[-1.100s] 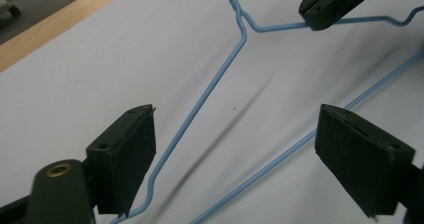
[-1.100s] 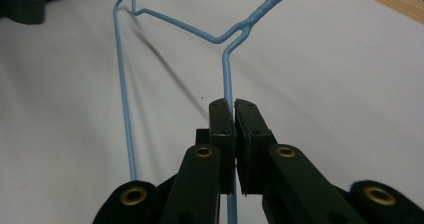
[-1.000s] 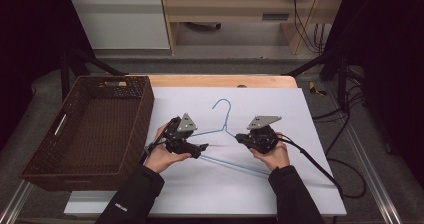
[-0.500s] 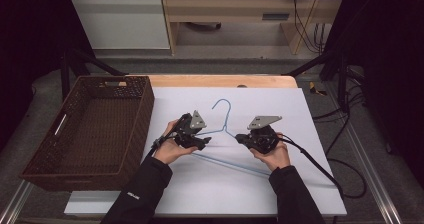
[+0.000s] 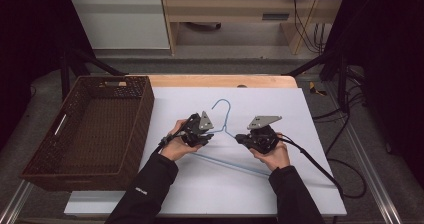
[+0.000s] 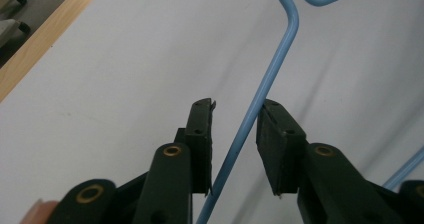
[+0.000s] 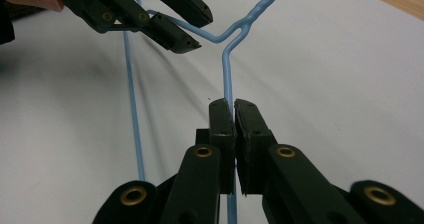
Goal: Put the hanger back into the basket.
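A light-blue wire hanger (image 5: 223, 115) lies on the white tabletop (image 5: 310, 184), hook pointing away from me. In the left gripper view, my left gripper (image 6: 235, 106) is open and its jaws straddle the hanger's shoulder wire (image 6: 265, 89) without pinching it. My right gripper (image 7: 233, 104) is shut on the other shoulder wire (image 7: 227, 59), just below the twisted neck. In the high view the left gripper (image 5: 209, 134) and right gripper (image 5: 239, 138) face each other across the neck. The right gripper view also catches the left gripper (image 7: 204, 33) around the wire.
An empty brown wicker basket (image 5: 145, 109) stands along the table's left side. A wooden strip (image 5: 220, 80) runs along the far edge. The right gripper's black cable (image 5: 320, 166) trails off to the right over the table.
My left gripper has moved right along the hanger's shoulder toward the neck, and its open jaws now sit around the wire. The right gripper has stayed put, shut on the hanger.
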`<state>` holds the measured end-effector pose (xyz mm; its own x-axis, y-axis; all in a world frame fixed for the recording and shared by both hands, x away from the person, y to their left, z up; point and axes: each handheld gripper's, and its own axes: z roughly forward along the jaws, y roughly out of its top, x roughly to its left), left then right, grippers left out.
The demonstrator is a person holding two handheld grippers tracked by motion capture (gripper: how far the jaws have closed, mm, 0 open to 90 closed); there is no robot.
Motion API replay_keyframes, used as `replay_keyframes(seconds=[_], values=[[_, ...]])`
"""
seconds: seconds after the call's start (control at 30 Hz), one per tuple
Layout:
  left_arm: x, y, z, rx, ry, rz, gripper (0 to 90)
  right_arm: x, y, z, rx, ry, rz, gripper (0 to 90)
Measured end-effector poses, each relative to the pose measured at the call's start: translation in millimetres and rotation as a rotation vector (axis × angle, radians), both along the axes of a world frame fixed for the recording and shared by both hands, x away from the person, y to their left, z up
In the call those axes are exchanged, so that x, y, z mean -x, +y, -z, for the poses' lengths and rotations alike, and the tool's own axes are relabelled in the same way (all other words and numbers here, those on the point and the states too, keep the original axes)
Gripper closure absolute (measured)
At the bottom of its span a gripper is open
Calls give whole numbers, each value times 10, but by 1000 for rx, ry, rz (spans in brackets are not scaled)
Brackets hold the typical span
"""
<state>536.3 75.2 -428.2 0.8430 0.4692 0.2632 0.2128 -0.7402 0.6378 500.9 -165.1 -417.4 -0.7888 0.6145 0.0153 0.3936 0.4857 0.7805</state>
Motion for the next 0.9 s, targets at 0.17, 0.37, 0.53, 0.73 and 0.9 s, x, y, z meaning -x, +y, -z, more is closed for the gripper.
replay_keyframes(seconds=[0.17, 0.37, 0.53, 0.73, 0.9], values=[[-7, -25, 30, -18, -13, 17, 769, -1, 0, -1, -3, 3, -2, 878], [14, -44, 17, -56, -41, 32, 790, -7, 5, 2, -13, 8, -2, 878], [45, -79, -22, -104, -75, 53, 811, -12, -8, -9, -17, 2, 1, 876], [114, -88, -83, -137, -93, 78, 839, -2, -36, -57, -42, 1, 11, 874], [177, -89, -133, -166, -83, 100, 861, 6, -62, -99, -64, -4, 14, 869]])
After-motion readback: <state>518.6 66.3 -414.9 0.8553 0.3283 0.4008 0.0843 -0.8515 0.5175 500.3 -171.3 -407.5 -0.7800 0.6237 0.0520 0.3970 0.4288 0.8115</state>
